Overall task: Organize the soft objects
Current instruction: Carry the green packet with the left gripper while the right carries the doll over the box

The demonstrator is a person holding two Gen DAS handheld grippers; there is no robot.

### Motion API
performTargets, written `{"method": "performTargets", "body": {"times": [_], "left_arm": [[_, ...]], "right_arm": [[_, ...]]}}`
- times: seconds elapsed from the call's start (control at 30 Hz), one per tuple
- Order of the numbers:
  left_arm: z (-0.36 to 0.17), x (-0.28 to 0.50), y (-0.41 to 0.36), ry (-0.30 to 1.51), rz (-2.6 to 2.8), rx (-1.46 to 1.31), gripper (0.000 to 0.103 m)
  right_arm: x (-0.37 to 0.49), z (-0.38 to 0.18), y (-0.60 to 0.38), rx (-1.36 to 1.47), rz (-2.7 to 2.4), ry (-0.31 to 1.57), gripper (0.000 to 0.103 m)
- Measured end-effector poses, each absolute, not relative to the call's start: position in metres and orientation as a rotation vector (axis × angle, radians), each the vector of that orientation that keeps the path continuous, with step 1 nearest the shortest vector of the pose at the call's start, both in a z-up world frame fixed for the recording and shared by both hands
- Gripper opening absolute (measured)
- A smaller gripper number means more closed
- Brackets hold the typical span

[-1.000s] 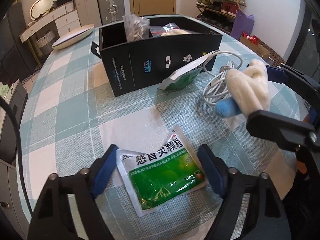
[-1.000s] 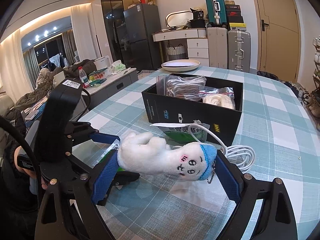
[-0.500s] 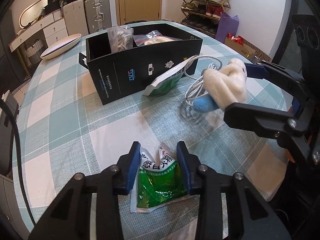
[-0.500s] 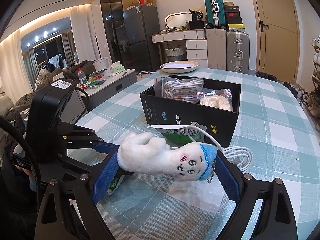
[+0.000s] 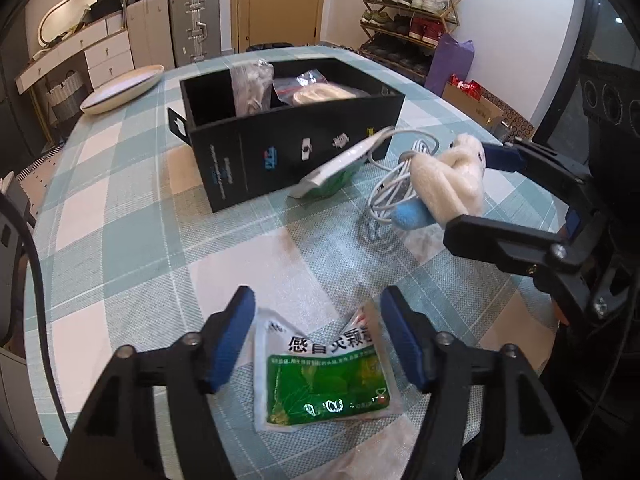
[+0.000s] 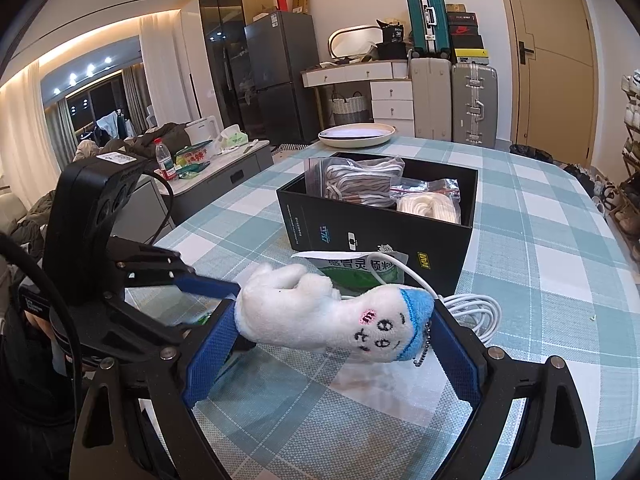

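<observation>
Home living area, fridge (image 6: pixel 276 76), suitcases (image 6: pixel 474 102), shoe rack (image 5: pixel 408 8), probably entryway

Left wrist view: close, angled steeply down over the checked table (image 5: pixel 132 216), facing a shoe rack (image 5: pixel 412 8). Right wrist view: tilted less, facing a fridge (image 6: pixel 276 76). Shared by both: black box (image 5: pixel 296 152), white cable (image 6: pixel 476 312), plush toy (image 6: pixel 332 312).

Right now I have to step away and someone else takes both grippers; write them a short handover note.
Left gripper: jaws just reopened, crumpled green sachet between them on the table, not gripped.
Right gripper: shut on white plush toy, held above the tablecloth.
Black box already holds two bagged items. A second green sachet leans on its front; the white cable lies beside it.
Left: box the toy, both sachets, maybe the cable.
</observation>
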State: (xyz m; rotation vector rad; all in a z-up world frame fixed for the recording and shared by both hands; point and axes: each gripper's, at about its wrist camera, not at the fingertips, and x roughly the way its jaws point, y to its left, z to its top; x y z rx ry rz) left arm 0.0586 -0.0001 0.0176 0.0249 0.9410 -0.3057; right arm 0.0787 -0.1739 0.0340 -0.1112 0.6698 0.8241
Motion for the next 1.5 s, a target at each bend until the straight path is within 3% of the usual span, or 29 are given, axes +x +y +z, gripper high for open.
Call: {"method": "performTargets", "body": {"times": [0.03, 0.1, 0.4, 0.47, 0.5, 0.53, 0.63, 1.5], "left_arm": [[0.019, 0.057, 0.001, 0.941, -0.306, 0.026, 0.081], [0.022, 0.055, 0.001, 0.949, -0.313, 0.041, 0.087], [-0.004, 0.044, -0.011, 1.056, -0.331, 0.139, 0.087], [-0.006, 0.043, -0.015, 1.052, -0.327, 0.160, 0.086], [-0.005, 0.040, -0.016, 1.037, -0.335, 0.168, 0.076], [-0.003, 0.038, -0.017, 1.017, -0.350, 0.177, 0.059], [-0.001, 0.032, -0.022, 0.981, -0.379, 0.218, 0.044], [0.075, 0.070, 0.016, 0.689, -0.264, 0.007, 0.041]], "right_arm": [[0.079, 0.034, -0.174, -0.112, 0.824, 0.671, 0.093], [0.079, 0.034, -0.174, -0.113, 0.824, 0.671, 0.093], [0.079, 0.033, -0.171, -0.120, 0.827, 0.674, 0.093], [0.078, 0.033, -0.172, -0.120, 0.827, 0.673, 0.093], [0.079, 0.033, -0.172, -0.119, 0.826, 0.673, 0.093], [0.078, 0.033, -0.172, -0.119, 0.825, 0.673, 0.093], [0.078, 0.034, -0.171, -0.116, 0.824, 0.672, 0.093], [0.092, 0.060, -0.191, -0.097, 0.782, 0.588, 0.093]]}}
